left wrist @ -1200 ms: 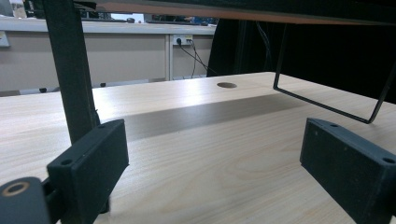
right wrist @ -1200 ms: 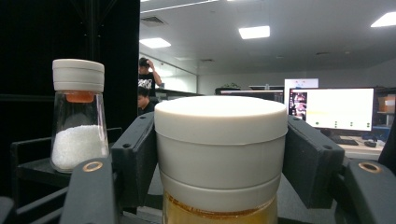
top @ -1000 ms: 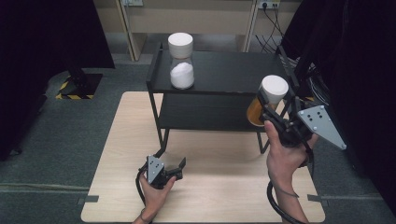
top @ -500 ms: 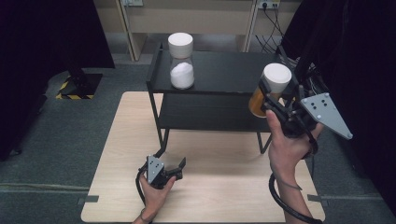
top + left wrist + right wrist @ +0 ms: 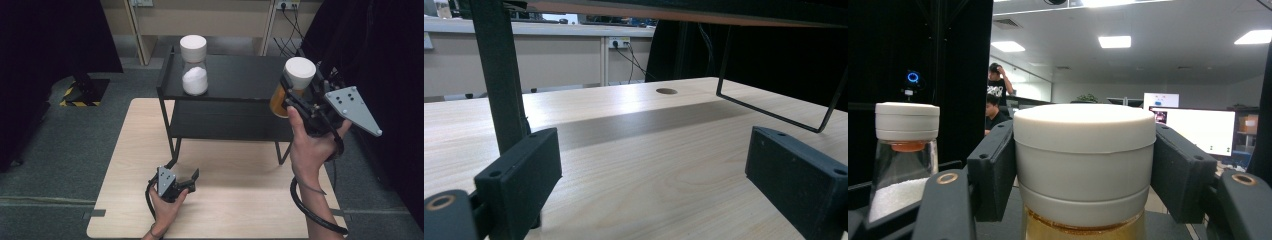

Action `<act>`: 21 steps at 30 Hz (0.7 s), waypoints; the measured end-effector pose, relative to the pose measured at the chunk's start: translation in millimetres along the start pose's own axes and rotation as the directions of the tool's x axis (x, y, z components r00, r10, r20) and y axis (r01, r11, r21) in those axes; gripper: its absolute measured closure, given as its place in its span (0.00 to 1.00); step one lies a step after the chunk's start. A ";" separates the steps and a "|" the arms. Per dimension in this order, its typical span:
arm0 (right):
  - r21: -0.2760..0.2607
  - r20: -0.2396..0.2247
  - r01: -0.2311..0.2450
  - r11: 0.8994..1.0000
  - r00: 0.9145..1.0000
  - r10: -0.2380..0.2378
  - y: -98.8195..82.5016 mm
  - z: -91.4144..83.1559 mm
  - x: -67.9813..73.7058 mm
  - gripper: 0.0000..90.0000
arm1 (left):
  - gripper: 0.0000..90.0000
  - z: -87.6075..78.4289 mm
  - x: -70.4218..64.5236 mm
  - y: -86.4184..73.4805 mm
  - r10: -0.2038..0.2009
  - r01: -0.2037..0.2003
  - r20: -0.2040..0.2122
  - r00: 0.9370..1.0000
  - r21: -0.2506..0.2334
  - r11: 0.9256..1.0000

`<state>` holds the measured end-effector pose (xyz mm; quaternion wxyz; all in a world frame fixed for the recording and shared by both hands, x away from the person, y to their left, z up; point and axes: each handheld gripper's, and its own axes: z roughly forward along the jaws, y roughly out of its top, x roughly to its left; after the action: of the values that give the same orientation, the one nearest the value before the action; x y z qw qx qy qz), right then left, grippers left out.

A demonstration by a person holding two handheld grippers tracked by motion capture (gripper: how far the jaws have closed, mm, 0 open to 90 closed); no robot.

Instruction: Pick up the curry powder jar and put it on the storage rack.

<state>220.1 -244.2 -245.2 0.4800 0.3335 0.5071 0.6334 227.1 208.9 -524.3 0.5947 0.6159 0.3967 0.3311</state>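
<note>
In the high view, an amber jar [image 5: 288,90] with a white lid is clamped by the right gripper [image 5: 300,102] at right of frame, beside the black shelf [image 5: 240,80]. A white-powder jar [image 5: 194,65] stands on the shelf, upper centre. The left gripper [image 5: 187,181] is held low on the wooden table [image 5: 240,200].

In the left gripper view, the jaws are seen apart over bare wood.

In the right gripper view, the lid [image 5: 1084,150] is pressed between both pads.

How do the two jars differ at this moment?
The left jar stands free on the shelf's top, holding white powder; the right jar holds amber contents. The right gripper clamps the right jar's lid; nothing touches the left jar. Both have white lids.
</note>
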 end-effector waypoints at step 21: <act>0.025 0.024 -0.007 1.000 1.000 0.007 8.6 42.3 0.3 0.38 | 0.08 0.1 0.0 -0.3 -0.001 0.001 0.000 1.000 -0.002 1.000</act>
<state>256.2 -230.5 -225.8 0.4796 0.3491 0.5080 0.6245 227.1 208.9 -524.6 0.5954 0.6152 0.3966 0.3313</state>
